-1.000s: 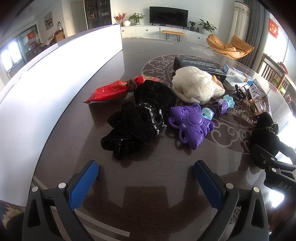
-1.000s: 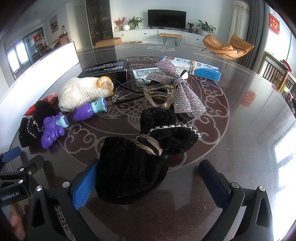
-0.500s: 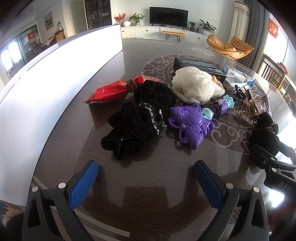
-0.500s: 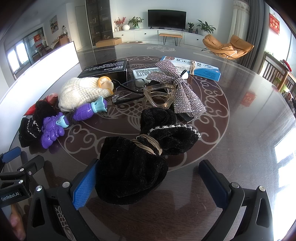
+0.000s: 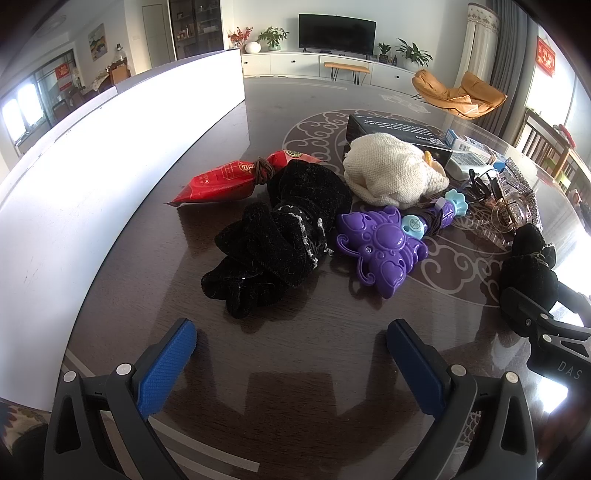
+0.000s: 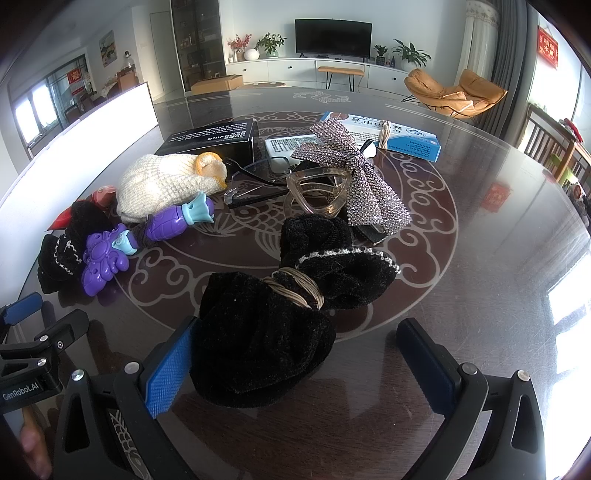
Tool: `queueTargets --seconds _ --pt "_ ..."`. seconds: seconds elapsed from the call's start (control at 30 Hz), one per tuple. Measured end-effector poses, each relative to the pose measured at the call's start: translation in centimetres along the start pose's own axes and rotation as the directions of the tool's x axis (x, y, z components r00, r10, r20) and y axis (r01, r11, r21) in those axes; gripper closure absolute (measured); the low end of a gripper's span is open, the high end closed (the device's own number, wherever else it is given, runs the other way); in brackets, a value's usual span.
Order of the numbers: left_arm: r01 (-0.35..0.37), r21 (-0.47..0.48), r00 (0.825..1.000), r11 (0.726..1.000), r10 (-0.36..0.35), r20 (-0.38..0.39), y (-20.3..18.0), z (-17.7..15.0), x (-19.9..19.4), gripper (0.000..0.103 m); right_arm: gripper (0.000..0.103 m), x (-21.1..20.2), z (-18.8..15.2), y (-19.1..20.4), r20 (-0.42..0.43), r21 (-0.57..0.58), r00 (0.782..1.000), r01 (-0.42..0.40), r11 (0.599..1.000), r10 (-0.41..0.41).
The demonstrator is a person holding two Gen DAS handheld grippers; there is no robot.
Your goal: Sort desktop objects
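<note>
Both my jaws wide open, empty. Right cam only: blue-white flat carton (image 6: 391, 136). Left cam only: whole red foil snack packet (image 5: 236, 177).

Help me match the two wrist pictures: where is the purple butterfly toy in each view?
Left wrist view: the purple butterfly toy lies right of centre, beside the black velvet scrunchie.
Right wrist view: it lies at the far left, by the same scrunchie.
Shared landmark: the cream knitted item behind it.

Home living room: television (image 5: 337, 32), orange lounge chair (image 5: 460, 94), houseplants (image 5: 413, 55).
</note>
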State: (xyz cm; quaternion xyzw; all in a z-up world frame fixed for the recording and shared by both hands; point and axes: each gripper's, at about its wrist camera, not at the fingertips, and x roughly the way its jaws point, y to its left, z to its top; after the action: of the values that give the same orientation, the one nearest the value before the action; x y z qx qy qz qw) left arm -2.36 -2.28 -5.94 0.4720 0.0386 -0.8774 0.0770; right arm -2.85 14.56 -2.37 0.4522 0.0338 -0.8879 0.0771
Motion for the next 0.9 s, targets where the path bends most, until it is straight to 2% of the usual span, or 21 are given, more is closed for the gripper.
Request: queueTargets --seconds 0.43,0.6,0.7,0.83,0.9 --pt "0.006 0.009 1.000 1.000 -0.006 -0.011 0.3 0.1 0.0 0.000 0.000 0.0 0.0 0.0 0.000 0.000 1.000 0.000 1.000 0.000" --pt "-0.097 -0.152 0.995 0.984 0.092 -0.040 4.0 0.8 0.2 0.000 0.000 0.0 0.0 0.0 0.000 0.000 1.000 0.000 1.000 0.000" --pt "-0.130 -0.204 0.991 0.970 0.121 -0.057 5.2 1.2 0.3 0.000 0.000 0.0 0.0 0.0 0.000 0.000 1.000 0.000 1.000 0.000" --pt "-0.076 -0.261 0.997 0.962 0.067 -0.045 6.1 1.8 0.1 0.000 0.000 0.0 0.0 0.0 0.000 0.000 1.000 0.000 1.000 0.000" --pt "-0.002 -0.306 1.000 0.952 -0.003 -0.013 6.9 2.2 -0.1 0.000 0.000 0.0 0.0 0.0 0.000 0.000 1.000 -0.001 1.000 0.001"
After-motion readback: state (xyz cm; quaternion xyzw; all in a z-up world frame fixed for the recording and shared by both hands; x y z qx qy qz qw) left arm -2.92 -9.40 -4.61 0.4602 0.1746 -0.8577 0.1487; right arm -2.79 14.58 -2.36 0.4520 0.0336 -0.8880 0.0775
